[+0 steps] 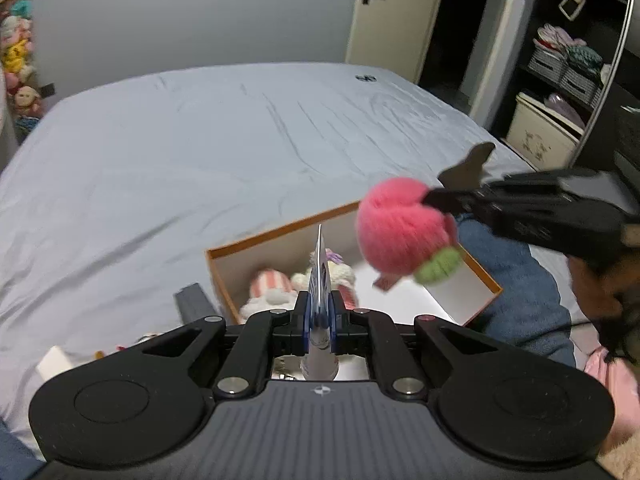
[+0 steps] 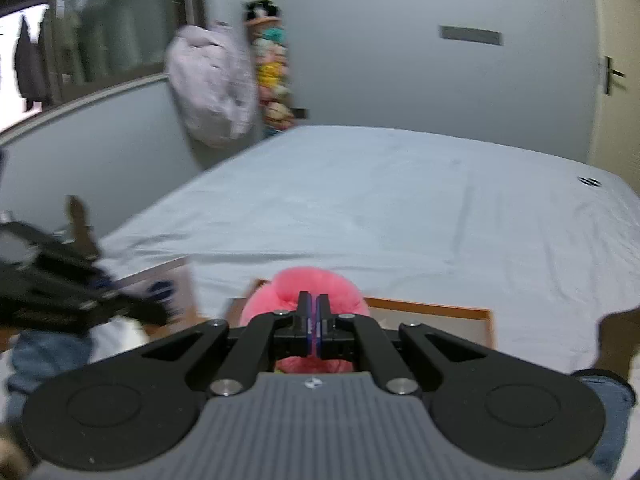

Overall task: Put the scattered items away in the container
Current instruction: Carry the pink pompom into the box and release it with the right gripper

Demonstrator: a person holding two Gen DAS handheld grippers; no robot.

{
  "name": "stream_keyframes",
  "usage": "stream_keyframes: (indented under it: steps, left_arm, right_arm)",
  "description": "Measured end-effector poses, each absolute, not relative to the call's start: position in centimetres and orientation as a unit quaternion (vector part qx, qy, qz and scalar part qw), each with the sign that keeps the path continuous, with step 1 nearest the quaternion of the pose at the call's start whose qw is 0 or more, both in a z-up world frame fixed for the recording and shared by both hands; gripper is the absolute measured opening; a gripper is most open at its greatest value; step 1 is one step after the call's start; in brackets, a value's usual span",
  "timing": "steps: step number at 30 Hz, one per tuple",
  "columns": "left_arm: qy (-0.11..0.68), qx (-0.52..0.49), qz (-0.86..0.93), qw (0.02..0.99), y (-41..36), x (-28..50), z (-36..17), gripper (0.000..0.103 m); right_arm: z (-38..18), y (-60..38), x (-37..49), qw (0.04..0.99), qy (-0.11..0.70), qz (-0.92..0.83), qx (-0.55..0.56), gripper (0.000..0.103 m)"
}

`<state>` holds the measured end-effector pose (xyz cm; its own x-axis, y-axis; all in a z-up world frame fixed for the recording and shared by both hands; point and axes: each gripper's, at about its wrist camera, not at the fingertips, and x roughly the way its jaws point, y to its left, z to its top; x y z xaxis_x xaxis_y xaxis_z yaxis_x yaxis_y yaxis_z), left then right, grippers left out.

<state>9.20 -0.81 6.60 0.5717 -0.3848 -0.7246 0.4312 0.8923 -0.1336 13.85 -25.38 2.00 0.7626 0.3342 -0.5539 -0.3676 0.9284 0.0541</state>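
An orange-rimmed cardboard box (image 1: 276,232) sits on the grey bed with plush toys (image 1: 272,288) inside. My left gripper (image 1: 319,300) is shut on a white and blue tube (image 1: 320,272), held upright over the box's near side. My right gripper (image 1: 430,196) comes in from the right, shut on a pink plush toy (image 1: 400,232) with a green tip, held above the box. In the right wrist view the right gripper (image 2: 313,308) pinches the pink plush (image 2: 320,284) over the box rim (image 2: 432,305). The left gripper (image 2: 120,304) shows at the left with its tube (image 2: 168,292).
The grey bedsheet (image 1: 240,140) stretches far and left. A dark flat object (image 1: 192,300) and small items (image 1: 56,360) lie left of the box. A person's jeans (image 1: 520,280) lie right of the box. Wardrobe shelves (image 1: 560,80) stand at the right, and stuffed toys (image 2: 272,72) hang by the wall.
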Motion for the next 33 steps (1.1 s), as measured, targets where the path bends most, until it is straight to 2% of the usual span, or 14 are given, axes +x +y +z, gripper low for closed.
stream_keyframes:
  steps: [11,23,28,30,33]
  left_arm:
    - [0.424,0.072,-0.229,0.873,-3.3,10.5,2.2,0.01]
    - [0.43,0.118,-0.234,0.864,-4.2,10.4,-0.4,0.01]
    - [0.421,0.166,-0.249,0.857,-4.6,10.3,-1.5,0.01]
    - [0.412,0.189,-0.26,0.852,-4.8,10.1,-1.9,0.01]
    - [0.401,0.223,-0.279,0.844,-5.0,10.0,-2.5,0.01]
  right_arm:
    - [-6.0,-27.6,22.0,0.919,0.377,0.115,-0.021,0.002]
    - [-11.2,-26.8,25.1,0.892,0.435,0.118,-0.017,0.002]
    - [-11.3,-26.4,24.6,0.892,0.434,0.122,-0.02,0.003]
    - [-11.1,-26.0,24.5,0.895,0.427,0.123,-0.024,0.009]
    - [-10.4,-26.1,23.4,0.9,0.418,0.123,-0.021,0.01]
